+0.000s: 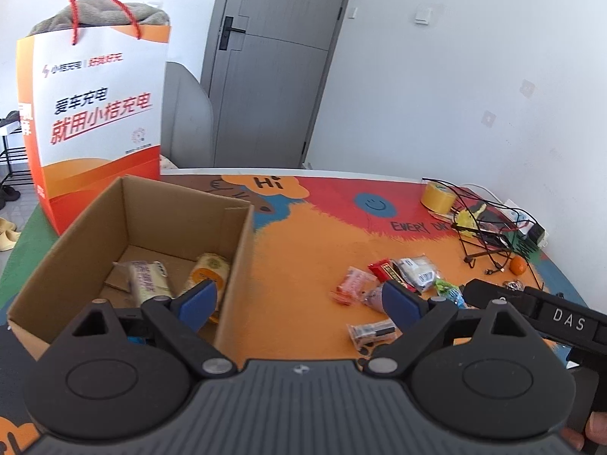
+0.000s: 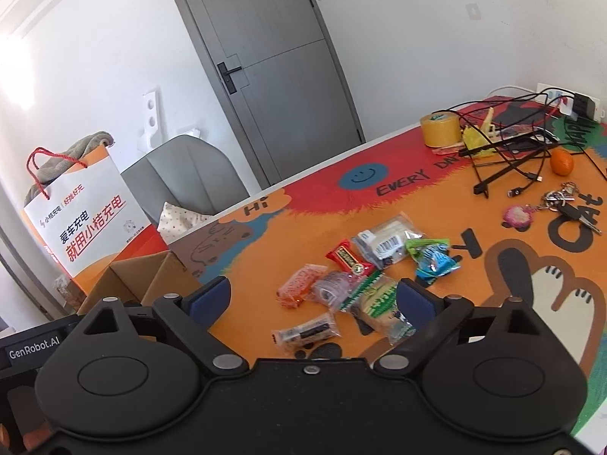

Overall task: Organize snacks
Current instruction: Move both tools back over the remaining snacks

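An open cardboard box (image 1: 242,250) stands at the left of the table with two wrapped snacks (image 1: 146,278) lying inside. Several loose snack packets (image 2: 364,265) lie scattered on the orange mat, among them a red bar (image 2: 349,258), a clear packet with a barcode (image 2: 387,240) and a green-and-blue candy (image 2: 432,258). My left gripper (image 1: 299,299) hangs open over the box's right wall with nothing between its fingers. My right gripper (image 2: 313,297) stands open just above the packets, holding nothing. A dark-filled clear packet (image 2: 305,331) lies between its fingers on the mat.
A tall orange-and-white paper bag (image 1: 95,113) stands behind the box. At the far right lie a yellow tape roll (image 2: 440,129), tangled black cables (image 2: 504,159), a tangerine (image 2: 561,161), keys (image 2: 565,201) and a power strip (image 2: 569,100). A grey chair (image 2: 182,174) sits beyond the table.
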`<state>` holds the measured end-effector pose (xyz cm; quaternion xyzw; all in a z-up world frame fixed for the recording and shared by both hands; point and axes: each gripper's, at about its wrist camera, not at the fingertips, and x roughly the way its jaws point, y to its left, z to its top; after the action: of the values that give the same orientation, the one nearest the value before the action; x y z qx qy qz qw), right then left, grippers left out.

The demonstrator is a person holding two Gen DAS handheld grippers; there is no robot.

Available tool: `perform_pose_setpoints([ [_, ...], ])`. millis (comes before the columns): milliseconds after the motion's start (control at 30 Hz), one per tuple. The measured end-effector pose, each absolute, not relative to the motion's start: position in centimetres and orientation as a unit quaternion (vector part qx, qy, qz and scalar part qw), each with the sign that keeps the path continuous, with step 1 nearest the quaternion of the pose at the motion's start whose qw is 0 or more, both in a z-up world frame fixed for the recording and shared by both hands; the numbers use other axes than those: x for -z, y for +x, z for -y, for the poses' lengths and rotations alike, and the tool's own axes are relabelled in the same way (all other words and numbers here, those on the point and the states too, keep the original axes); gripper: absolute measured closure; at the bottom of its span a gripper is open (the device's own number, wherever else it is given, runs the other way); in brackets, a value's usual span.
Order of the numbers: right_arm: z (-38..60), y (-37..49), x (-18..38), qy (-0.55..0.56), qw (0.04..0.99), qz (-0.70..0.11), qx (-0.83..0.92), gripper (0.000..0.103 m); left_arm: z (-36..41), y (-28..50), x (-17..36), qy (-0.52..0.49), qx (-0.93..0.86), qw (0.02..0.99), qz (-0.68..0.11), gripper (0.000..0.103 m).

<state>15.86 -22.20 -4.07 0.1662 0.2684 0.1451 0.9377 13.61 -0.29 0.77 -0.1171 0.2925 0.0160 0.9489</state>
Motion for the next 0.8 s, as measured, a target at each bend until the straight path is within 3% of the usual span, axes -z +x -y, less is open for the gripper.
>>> perform_pose_setpoints([
  [500,26.6,17.4,7.0,0.202,0.93,-0.282,-0.12,0.003,4.7,16.8,2.0,-0.102,0.022,0.939,-0.328,0.01],
  [800,28.3,19.1,9.0,0.219,0.922,-0.294,-0.123,0.009,6.8,19.5,4.1,-0.083,0.038,0.934,-0.345,0.015],
])
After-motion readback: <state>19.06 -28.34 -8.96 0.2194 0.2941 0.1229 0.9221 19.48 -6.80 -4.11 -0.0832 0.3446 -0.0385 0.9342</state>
